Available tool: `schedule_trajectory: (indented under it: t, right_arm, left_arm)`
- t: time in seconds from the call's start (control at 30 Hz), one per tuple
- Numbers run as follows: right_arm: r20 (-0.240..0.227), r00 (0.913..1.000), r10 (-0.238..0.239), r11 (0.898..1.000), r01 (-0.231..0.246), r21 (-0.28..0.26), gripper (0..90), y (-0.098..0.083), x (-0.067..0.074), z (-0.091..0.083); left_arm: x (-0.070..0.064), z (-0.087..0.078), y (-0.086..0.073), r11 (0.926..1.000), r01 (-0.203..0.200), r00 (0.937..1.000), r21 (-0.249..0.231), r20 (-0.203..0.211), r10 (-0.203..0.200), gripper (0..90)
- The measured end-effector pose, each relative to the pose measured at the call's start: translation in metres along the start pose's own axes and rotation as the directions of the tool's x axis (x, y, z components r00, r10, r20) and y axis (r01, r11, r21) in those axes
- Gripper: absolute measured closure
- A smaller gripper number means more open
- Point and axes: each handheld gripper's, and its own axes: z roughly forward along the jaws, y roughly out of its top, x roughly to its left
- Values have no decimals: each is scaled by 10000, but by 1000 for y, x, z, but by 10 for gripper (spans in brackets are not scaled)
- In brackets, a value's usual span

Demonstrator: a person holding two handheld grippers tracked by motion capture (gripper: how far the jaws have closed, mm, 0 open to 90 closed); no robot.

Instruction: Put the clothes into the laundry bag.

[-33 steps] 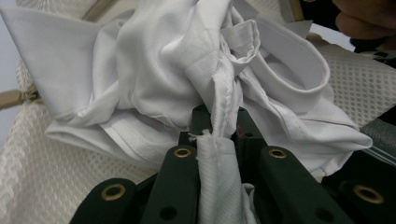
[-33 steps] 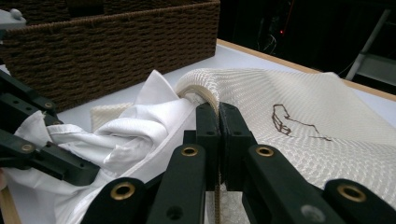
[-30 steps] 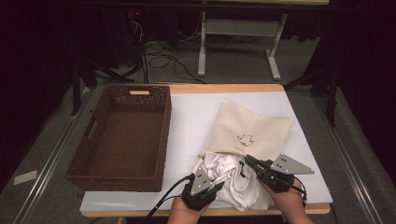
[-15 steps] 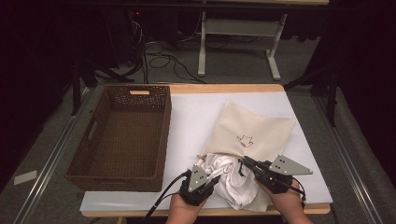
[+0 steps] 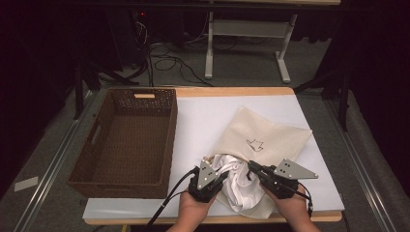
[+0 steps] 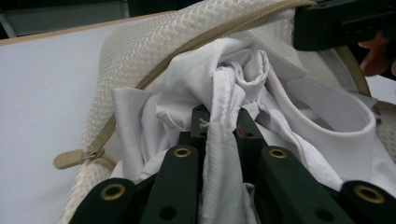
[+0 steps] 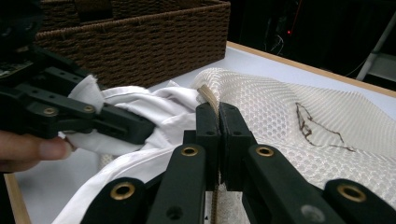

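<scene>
Change since the earlier frames: my left gripper (image 5: pixel 218 178) has drawn back toward the table's near edge, pulling the white shirt (image 5: pixel 237 181) further out of the mesh laundry bag (image 5: pixel 270 140); my right gripper (image 5: pixel 252 166) has kept its place.

Hidden or unclear: how much of the shirt remains inside the bag cannot be told; the bag's near end is covered by my hands and the shirt. My forearms are cut off at the bottom of the high view.

Position: shirt bunched at the bag's open mouth, between my two grippers, near the front edge of the white table (image 5: pixel 203 125). Wicker basket (image 5: pixel 130 140) stands well apart to the left.

Left gripper: jaws narrow, clamped on a fold of the shirt (image 6: pixel 224 140).

Right gripper: jaws pressed together on the bag's zipper edge (image 7: pixel 208 100).
</scene>
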Motion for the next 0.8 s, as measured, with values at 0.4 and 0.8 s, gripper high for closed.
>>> schedule_trajectory:
  t: [0.4, 0.8]
  right_arm:
    - [-68, 9999, 110, 9999, -110, -52, 893, -1, -5, -1]
    - [-1, 10000, 90, 9999, -90, -53, 893, -2, -7, -2]
  left_arm:
    - [4, 46, 3, 9985, 309, 9981, 441, -537, -286, 790]
    - [5, 8, 4, 9985, -20, 9977, 552, -677, 57, 332]
